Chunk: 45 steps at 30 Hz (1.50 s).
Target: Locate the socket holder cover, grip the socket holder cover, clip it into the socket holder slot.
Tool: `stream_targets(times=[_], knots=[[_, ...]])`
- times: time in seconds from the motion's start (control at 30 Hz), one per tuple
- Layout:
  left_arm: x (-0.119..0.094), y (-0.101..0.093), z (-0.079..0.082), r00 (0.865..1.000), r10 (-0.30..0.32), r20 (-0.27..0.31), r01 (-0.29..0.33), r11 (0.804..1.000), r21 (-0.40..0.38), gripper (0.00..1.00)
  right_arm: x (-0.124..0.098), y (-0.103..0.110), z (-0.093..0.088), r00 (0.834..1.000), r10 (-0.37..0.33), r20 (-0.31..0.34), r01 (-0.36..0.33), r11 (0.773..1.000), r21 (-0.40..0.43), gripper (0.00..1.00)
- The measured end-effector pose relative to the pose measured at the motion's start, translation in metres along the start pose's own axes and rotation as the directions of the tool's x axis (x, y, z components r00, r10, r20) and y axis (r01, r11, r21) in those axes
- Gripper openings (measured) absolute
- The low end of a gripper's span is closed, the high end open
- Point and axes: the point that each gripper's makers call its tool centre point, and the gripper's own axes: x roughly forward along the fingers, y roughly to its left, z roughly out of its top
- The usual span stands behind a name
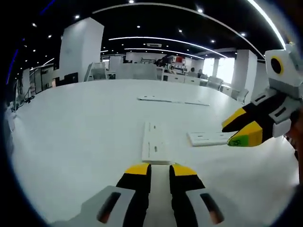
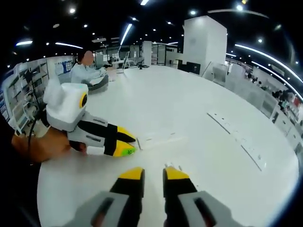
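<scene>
White surface (image 1: 71,132) is seen carrying the socket holder (image 1: 155,143), which lies flat just ahead of the left gripper (image 1: 160,169), whose fingers stand slightly apart and empty. Beside it to the right lies the socket holder cover (image 1: 208,138), with the right gripper (image 1: 236,133) poised near it, fingers nearly together, nothing held. Long strips (image 1: 173,100) lie farther back.
</scene>
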Motion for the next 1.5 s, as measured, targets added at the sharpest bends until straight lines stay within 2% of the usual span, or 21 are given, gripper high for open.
stream_targets(times=[0.3, 0.63, 1.5], knots=[[0.005, -0.002, 0.003, 0.998, 0.038, 0.05, -0.041, 0.998, 0.056, 0.16, 0.002, -0.002, -0.001, 1.0, -0.003, -0.011, 0.003, 1.0, -0.01, 0.17], [0.008, 0.002, 0.004, 0.994, 0.081, 0.067, -0.083, 0.996, 0.018, 0.1, 0.006, -0.006, -0.004, 1.0, 0.0, -0.02, 0.0, 1.0, -0.004, 0.18], [0.013, 0.001, 0.001, 0.994, 0.07, 0.081, -0.075, 0.996, 0.054, 0.15, 0.011, -0.005, -0.008, 1.0, 0.011, -0.023, -0.011, 1.0, 0.002, 0.18]])
